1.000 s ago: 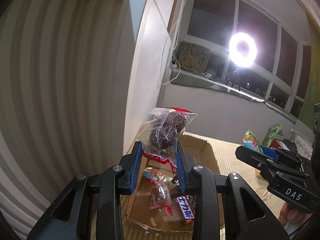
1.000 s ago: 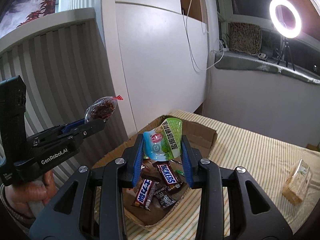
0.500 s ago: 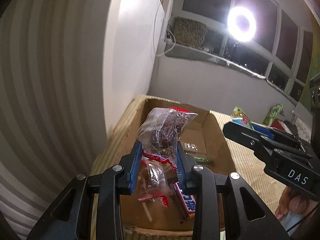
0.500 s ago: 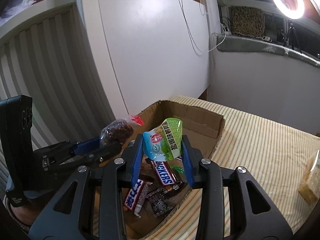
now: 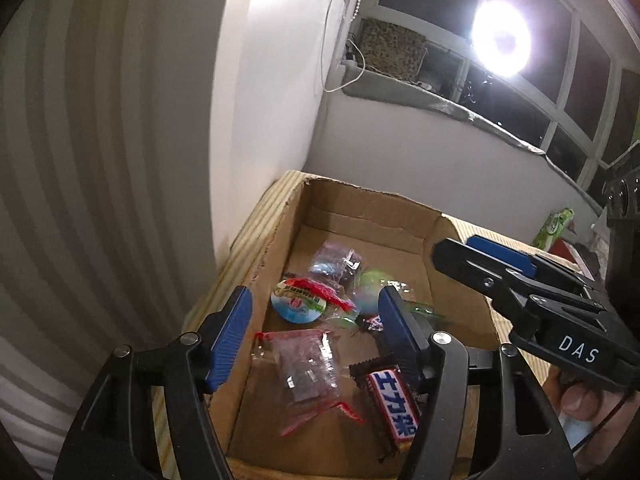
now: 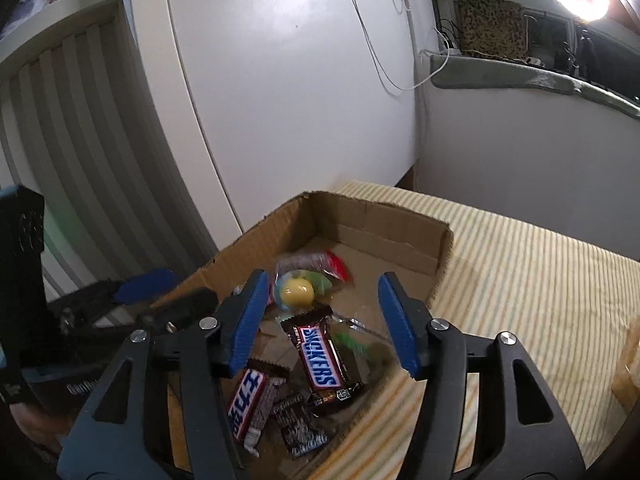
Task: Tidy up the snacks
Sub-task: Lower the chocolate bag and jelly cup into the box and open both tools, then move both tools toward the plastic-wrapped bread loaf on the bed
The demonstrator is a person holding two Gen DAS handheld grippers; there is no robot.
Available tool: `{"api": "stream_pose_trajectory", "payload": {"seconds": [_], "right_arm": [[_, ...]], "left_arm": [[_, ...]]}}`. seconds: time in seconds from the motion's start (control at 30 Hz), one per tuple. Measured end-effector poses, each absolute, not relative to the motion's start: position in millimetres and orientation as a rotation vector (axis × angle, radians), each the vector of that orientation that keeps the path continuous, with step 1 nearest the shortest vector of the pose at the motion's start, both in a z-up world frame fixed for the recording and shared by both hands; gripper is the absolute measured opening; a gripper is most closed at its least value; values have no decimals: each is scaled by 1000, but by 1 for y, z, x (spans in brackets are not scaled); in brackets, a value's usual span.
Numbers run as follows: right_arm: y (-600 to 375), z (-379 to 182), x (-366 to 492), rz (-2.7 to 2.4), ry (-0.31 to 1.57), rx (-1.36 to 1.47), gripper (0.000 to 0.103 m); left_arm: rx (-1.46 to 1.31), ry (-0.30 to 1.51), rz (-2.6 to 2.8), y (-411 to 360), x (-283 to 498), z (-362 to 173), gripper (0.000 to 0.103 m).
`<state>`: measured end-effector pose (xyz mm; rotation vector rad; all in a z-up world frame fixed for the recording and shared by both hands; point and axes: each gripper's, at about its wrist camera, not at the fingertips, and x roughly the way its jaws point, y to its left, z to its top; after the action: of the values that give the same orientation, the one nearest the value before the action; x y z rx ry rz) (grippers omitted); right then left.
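Note:
An open cardboard box (image 5: 360, 204) (image 6: 400, 236) stands on the striped cloth and holds several snacks. My left gripper (image 5: 314, 318) is open and empty above the box. Below it lie a clear packet of dark snack with red ends (image 5: 308, 368), a round jelly cup (image 5: 298, 300) and a Snickers bar (image 5: 394, 404). My right gripper (image 6: 328, 312) is open and empty over the box. Under it lie a jelly cup (image 6: 298, 290), a Snickers bar (image 6: 320, 358), a second bar (image 6: 246, 404) and a clear packet (image 6: 316, 262). The right gripper also shows in the left wrist view (image 5: 520, 292).
A white cabinet wall (image 6: 280, 100) and a ribbed panel (image 5: 100, 160) stand close behind the box. A bright ring light (image 5: 500, 40) shines at the window. A green packet (image 5: 556, 224) lies on the cloth to the right. A wrapped snack (image 6: 628, 364) sits at the right edge.
Both grippers have opened and let go: the clear packet of dark snack and the green jelly cup now lie in the box. Both grippers moved closer over the box.

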<state>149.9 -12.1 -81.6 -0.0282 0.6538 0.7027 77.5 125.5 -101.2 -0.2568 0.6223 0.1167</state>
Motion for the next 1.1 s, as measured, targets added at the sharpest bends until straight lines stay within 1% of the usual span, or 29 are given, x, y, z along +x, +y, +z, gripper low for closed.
{"api": "stream_pose_trajectory", "payload": {"seconds": [0.03, 0.07, 0.2, 0.3, 0.33, 0.5, 0.63, 0.8, 0.83, 1.1], "right_arm": [[-14, -80, 145, 698, 649, -29, 60], [-16, -77, 141, 696, 645, -29, 60], [-21, -64, 124, 687, 614, -36, 60], [-26, -54, 114, 681, 588, -33, 68], [-28, -52, 111, 680, 582, -32, 69], [-33, -44, 97, 673, 565, -35, 70], [-44, -41, 88, 637, 540, -15, 89], [-68, -41, 80, 577, 509, 13, 99], [-74, -42, 79, 570, 511, 26, 99], [-146, -59, 72, 498, 520, 122, 99]], "left_arm": [[-258, 619, 129, 125, 76, -98, 70], [-263, 614, 132, 126, 75, -96, 71], [-268, 588, 129, 123, 59, -85, 72], [-262, 573, 129, 120, 52, -78, 73], [-261, 564, 132, 120, 48, -75, 74], [-254, 541, 150, 120, 35, -67, 76], [-241, 533, 159, 116, 30, -64, 76], [-180, 499, 174, 99, 23, -51, 77], [-162, 489, 176, 94, 21, -47, 80], [-57, 479, 127, 43, 26, -41, 80]]}}
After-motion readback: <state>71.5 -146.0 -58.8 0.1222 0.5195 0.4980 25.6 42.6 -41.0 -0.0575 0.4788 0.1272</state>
